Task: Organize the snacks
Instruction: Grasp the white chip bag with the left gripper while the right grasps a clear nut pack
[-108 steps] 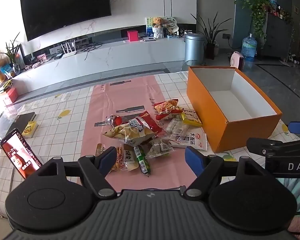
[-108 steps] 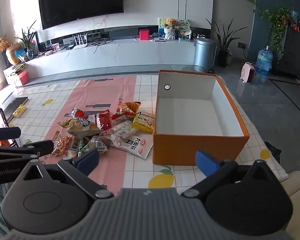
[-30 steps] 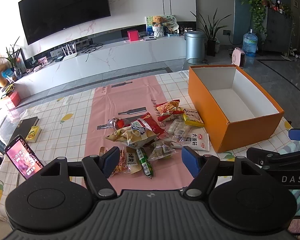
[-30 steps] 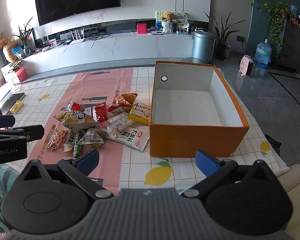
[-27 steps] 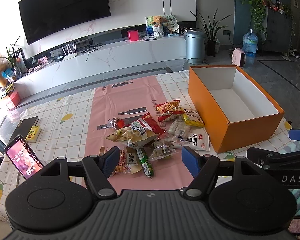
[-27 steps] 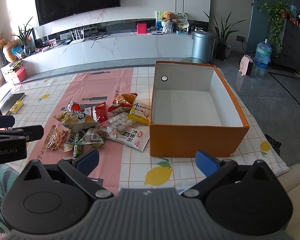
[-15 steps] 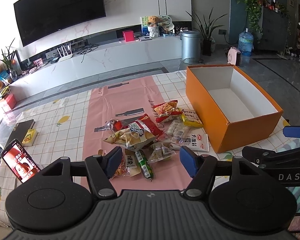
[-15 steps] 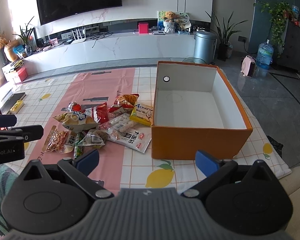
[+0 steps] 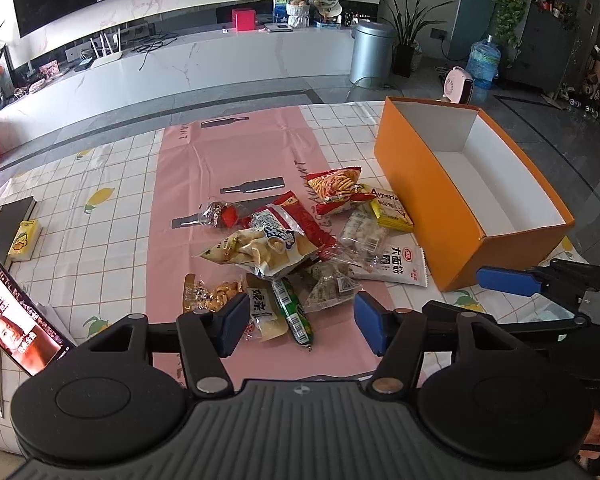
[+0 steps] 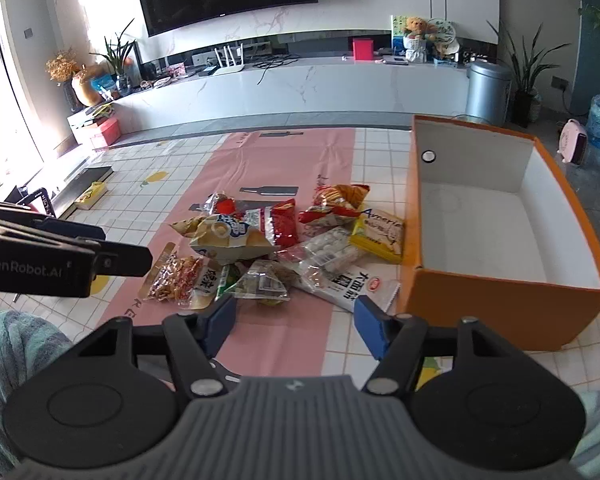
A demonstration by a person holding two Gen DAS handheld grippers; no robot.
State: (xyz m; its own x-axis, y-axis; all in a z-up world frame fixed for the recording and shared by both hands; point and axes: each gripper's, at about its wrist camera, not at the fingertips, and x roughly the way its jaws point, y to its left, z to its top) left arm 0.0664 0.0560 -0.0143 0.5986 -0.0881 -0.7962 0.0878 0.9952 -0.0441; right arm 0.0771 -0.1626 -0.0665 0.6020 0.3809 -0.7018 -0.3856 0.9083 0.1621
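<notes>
1. On the tabletop [image 9: 100, 216], over the pink strip [image 9: 236, 156] of the checked cloth, the snack pile [image 9: 300, 248] lies unchanged from the earlier frames; no packet has moved.
2. Orange box [image 9: 420, 184] stands just right of the pile, open-topped, white inside, holding nothing. A yellow packet [image 10: 378, 234] lies just beside its left wall; whether it touches is unclear.
3. Left tongs [image 9: 300, 322]: closing, narrower than 1 second ago, nothing between the blue pads. Compared with the earlier frame they sit nearer the pile, over a green sausage stick [image 9: 294, 312] and a pale pouch [image 9: 262, 312].
4. Right tongs [image 10: 296, 322]: closing from a wider spread, also gripping nothing. Their view has swung left since the earlier frame, off the box front toward the pile's near edge, by a clear triangular packet [image 10: 262, 280] and a white flat packet [image 10: 348, 280].
5. Phone [image 9: 18, 316] stays propped at the left edge, screen lit.
</notes>
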